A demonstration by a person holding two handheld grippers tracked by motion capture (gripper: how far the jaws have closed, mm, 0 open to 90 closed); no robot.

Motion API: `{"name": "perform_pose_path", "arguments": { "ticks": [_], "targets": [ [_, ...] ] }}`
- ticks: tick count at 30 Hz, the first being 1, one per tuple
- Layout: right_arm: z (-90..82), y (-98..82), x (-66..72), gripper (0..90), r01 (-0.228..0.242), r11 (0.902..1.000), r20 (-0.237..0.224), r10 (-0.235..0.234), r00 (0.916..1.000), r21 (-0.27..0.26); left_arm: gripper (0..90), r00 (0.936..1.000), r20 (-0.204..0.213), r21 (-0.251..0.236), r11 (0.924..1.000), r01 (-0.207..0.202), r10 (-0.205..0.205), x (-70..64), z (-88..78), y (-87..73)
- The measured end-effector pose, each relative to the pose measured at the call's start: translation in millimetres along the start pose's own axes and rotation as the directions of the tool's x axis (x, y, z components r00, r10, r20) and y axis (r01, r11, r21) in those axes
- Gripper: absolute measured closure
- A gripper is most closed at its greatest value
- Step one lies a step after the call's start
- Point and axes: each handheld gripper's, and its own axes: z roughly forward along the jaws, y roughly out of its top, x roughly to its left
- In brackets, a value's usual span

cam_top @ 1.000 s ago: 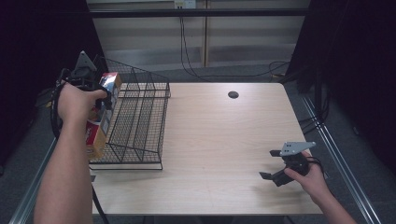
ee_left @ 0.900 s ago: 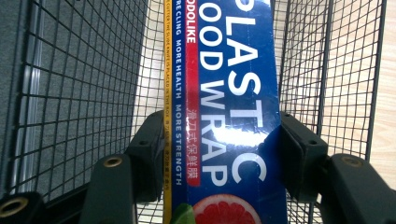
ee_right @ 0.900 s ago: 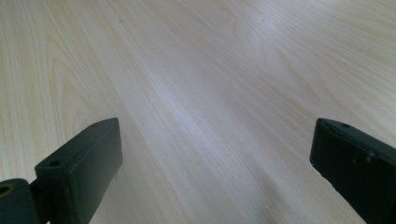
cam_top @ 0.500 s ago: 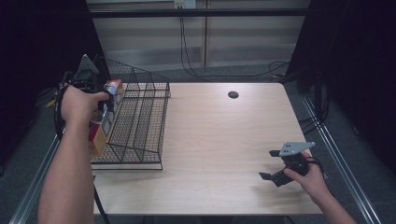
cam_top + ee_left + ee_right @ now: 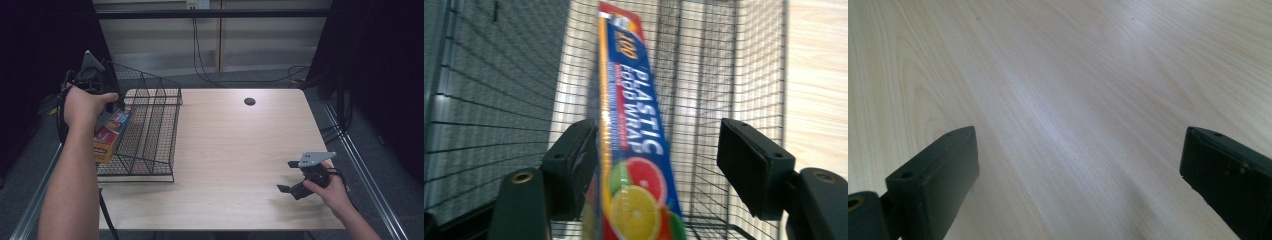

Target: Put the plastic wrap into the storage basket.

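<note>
With its jaws just opening off the plastic wrap box (image 5: pixel 636 150), which leans in the far-left slot of the wire rack (image 5: pixel 150 135), the left gripper (image 5: pixel 659 160) should lift straight away without bumping it, while the spread right gripper (image 5: pixel 295 182) rests near-right.

Plastic food wrap box (image 5: pixel 636 150): blue face, white lettering, red and yellow edging, printed citrus slices in red, yellow and orange with a touch of green.
Wire rack (image 5: pixel 150 125): black mesh grid.
Table (image 5: pixel 240 150): pale wood, fine lengthwise grain, one dark round hole (image 5: pixel 249 101).
Left gripper (image 5: pixel 659 165): black pads.
Right gripper (image 5: pixel 290 177): black body, grey plate.
</note>
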Motion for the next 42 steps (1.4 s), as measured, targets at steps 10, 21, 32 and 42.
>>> {"name": "perform_pose_path", "arguments": {
  "ticks": [10,21,32,42],
  "targets": [
    [-0.9,0.7,0.1,2.3,-0.001,1.0000,0.001,0.001,1.0000,-0.001,27.4,0.9961,0.073,-0.043,0.9980,-0.047,0.050,-24.3,-3.1,-7.1],
    [-0.3,1.8,1.6,2.3,0.008,1.0000,-0.002,-0.008,1.0000,-0.003,26.6,0.9858,0.132,-0.076,0.9926,-0.094,0.104,-47.6,0.6,-14.9],
    [0.0,1.8,2.0,2.3,0.008,1.0000,0.003,-0.008,1.0000,0.002,25.3,0.9685,0.201,-0.098,0.9868,-0.129,0.147,-64.9,5.6,-22.9],
    [0.2,1.5,2.1,2.3,0.013,0.9999,-0.002,-0.013,0.9999,0.003,22.9,0.9478,0.256,-0.107,0.9799,-0.168,0.191,-84.5,18.9,-31.7]
  ]
}}
